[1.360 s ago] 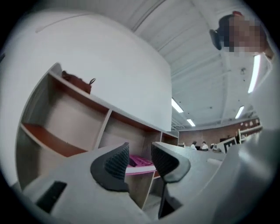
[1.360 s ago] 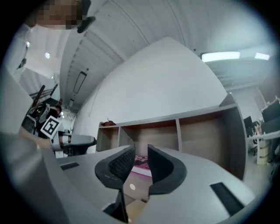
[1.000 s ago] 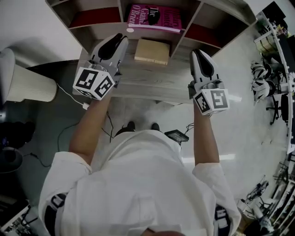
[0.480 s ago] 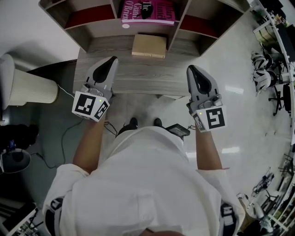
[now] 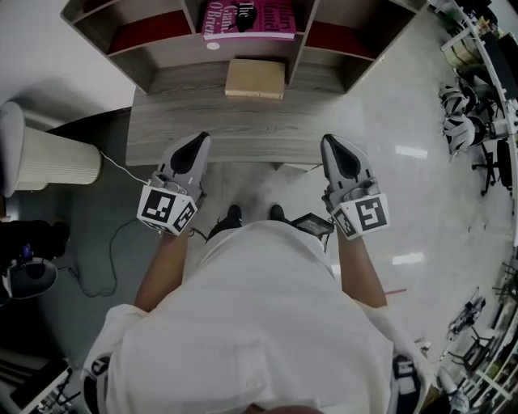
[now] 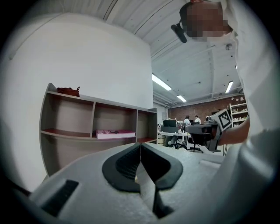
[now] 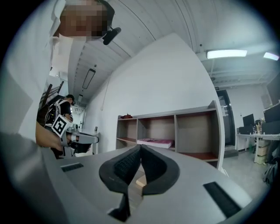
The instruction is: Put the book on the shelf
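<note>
1 shelf [image 5: 162,48], pink book [image 5: 247,18] lying flat in its middle compartment: placement looks done | tabletop [image 5: 243,133] carries a tan box [image 5: 255,78] | left tongs [image 5: 198,139] and right tongs [image 5: 330,142] have drawn back to the tabletop's near edge, both pinched together, empty

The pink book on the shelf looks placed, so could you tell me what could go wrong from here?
1. The pink book lies flat near the front edge of the shelf; a bump might slide it onto the tan box below.
2. A cable and a black device lie on the floor by the person's shoes; stepping back could snag them.
</note>
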The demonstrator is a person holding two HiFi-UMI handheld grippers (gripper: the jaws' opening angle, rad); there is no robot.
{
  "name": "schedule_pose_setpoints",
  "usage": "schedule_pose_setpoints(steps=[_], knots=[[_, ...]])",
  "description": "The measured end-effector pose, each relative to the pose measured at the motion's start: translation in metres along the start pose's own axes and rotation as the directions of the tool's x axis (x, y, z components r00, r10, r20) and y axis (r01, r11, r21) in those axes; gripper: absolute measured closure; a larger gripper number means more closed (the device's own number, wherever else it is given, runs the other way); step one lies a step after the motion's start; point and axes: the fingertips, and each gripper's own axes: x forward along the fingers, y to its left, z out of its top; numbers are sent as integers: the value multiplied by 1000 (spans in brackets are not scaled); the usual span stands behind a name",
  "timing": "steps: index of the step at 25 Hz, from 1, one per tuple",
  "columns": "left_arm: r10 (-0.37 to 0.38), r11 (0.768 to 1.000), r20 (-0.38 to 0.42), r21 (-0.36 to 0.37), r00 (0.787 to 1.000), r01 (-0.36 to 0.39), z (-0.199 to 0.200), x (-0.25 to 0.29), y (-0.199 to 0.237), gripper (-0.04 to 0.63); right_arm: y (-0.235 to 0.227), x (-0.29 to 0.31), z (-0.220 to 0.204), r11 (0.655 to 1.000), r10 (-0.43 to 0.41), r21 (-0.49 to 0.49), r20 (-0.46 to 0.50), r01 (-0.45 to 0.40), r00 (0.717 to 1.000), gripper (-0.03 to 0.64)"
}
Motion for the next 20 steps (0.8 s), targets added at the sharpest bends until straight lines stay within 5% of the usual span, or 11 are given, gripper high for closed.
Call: schedule_pose_setpoints(steps=[9,14,20], knots=[[65,998,-34,5,997,-65,-12,5,-17,577,-4,-12,-25,1000,-1,27,-39,2,999,601],[10,1000,-75,7,997,-9,-21,13,-45,576,-17,-29,-33,1000,13,23,-48,-12,999,601],[-66,998,-94,11,993,67,-15,32,-84,575,-40,-48,-35,991,12,136,-3,-11,1000,601]])
